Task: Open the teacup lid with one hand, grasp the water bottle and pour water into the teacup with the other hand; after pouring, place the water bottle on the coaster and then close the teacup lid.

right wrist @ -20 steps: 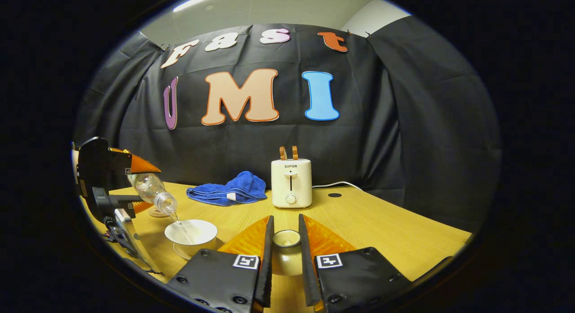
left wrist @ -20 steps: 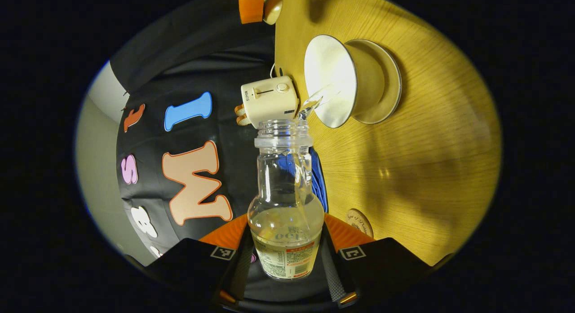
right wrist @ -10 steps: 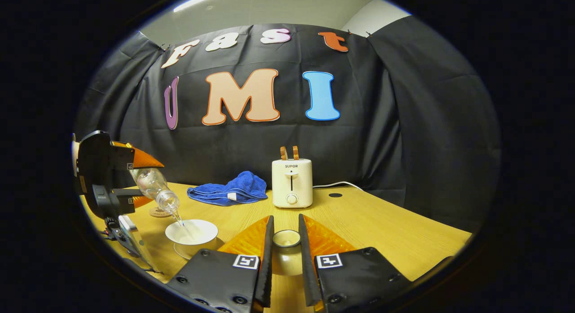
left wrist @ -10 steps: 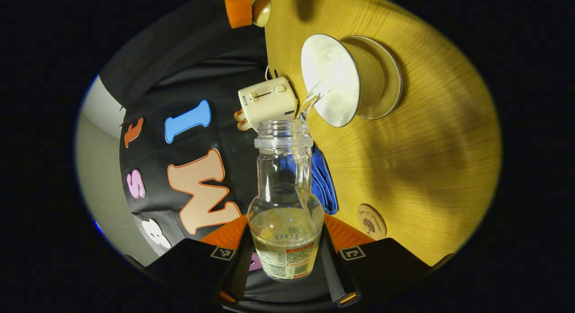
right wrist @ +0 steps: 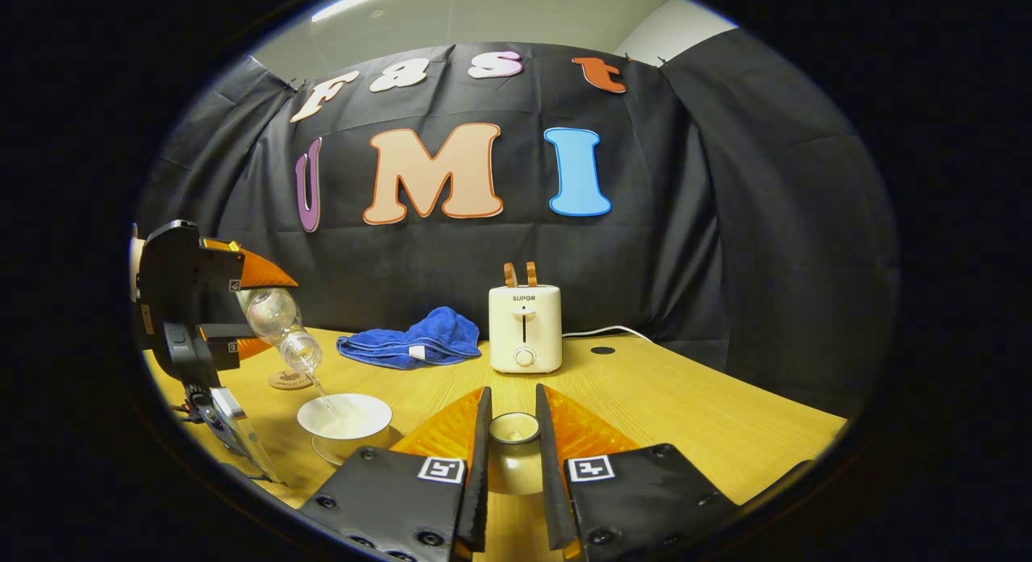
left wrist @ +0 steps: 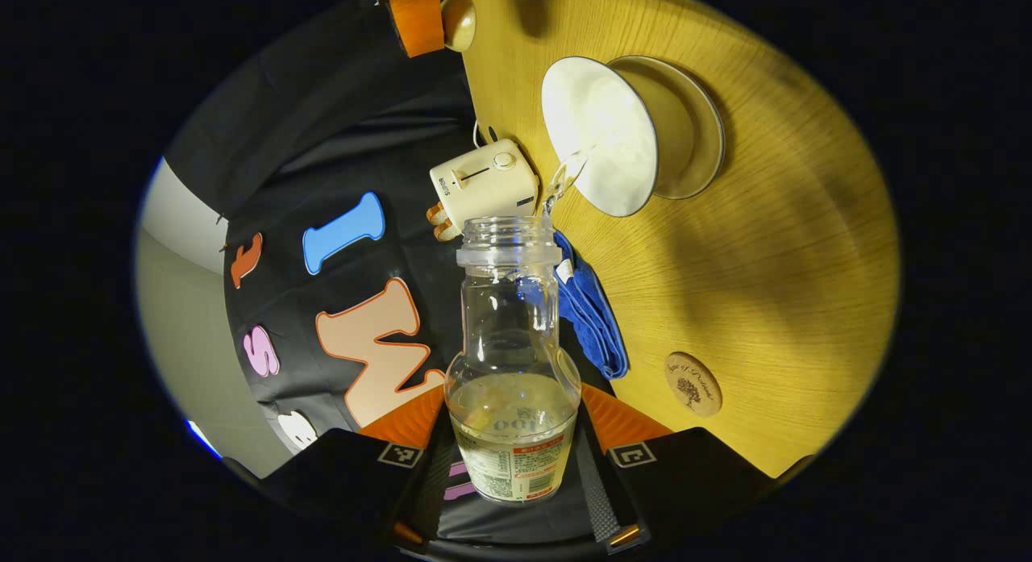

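lid's off, clamped in the right gripper [right wrist: 511, 433] beside the teacup [right wrist: 345, 417]. left gripper [left wrist: 513, 457] grips the water bottle [left wrist: 513, 360] tilted over the teacup, pouring. coaster [left wrist: 693, 384] and closing left.

Teacup [right wrist: 344, 418] before coaster [right wrist: 290, 380]; cloth [right wrist: 409, 341] left of toaster [right wrist: 525, 328].

Clear glossy plastic water bottle [left wrist: 513, 360], smooth white glazed teacup [left wrist: 598, 135], grained wooden table [left wrist: 774, 247], fluffy blue cloth [right wrist: 411, 339].
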### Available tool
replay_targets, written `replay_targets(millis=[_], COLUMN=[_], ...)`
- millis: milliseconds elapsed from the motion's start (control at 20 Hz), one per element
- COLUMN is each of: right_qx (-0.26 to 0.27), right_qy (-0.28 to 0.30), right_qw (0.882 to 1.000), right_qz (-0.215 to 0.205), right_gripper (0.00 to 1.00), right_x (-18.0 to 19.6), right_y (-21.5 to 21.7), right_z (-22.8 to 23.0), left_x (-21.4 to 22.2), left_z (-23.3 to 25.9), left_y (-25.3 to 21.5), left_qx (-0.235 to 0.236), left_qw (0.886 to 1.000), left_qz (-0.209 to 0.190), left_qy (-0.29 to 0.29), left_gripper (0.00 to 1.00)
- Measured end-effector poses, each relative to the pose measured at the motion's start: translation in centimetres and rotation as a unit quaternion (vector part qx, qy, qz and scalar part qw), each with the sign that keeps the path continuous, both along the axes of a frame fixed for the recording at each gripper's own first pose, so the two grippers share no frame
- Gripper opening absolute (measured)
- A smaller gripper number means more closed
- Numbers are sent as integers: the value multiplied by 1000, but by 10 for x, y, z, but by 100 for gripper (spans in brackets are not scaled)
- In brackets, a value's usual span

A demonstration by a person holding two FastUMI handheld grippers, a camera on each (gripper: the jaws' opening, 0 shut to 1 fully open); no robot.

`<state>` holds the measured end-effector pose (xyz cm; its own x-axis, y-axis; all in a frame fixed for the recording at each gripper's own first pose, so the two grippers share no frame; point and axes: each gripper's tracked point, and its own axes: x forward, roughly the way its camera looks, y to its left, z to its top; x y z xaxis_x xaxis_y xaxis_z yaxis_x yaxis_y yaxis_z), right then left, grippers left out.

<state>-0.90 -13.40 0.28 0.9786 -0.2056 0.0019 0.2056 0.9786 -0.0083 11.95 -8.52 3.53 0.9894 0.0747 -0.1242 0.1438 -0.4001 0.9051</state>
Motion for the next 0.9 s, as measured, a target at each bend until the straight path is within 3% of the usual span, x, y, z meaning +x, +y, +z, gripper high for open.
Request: replay_targets(millis=[550,900], right_qx=[0,0], right_qy=[1,0], right_qw=[1000,1000], right_qz=[3,4], right_gripper=[33,33], right_x=[0,0], right_y=[1,1], right_z=[0,-1], left_x=[2,3], left_z=[9,-1], left_y=[-5,-5], left_qx=[29,-2], left_qw=[1000,1000], left_qz=[-11,-7], left_qy=[-7,2], left_gripper=[68,68])
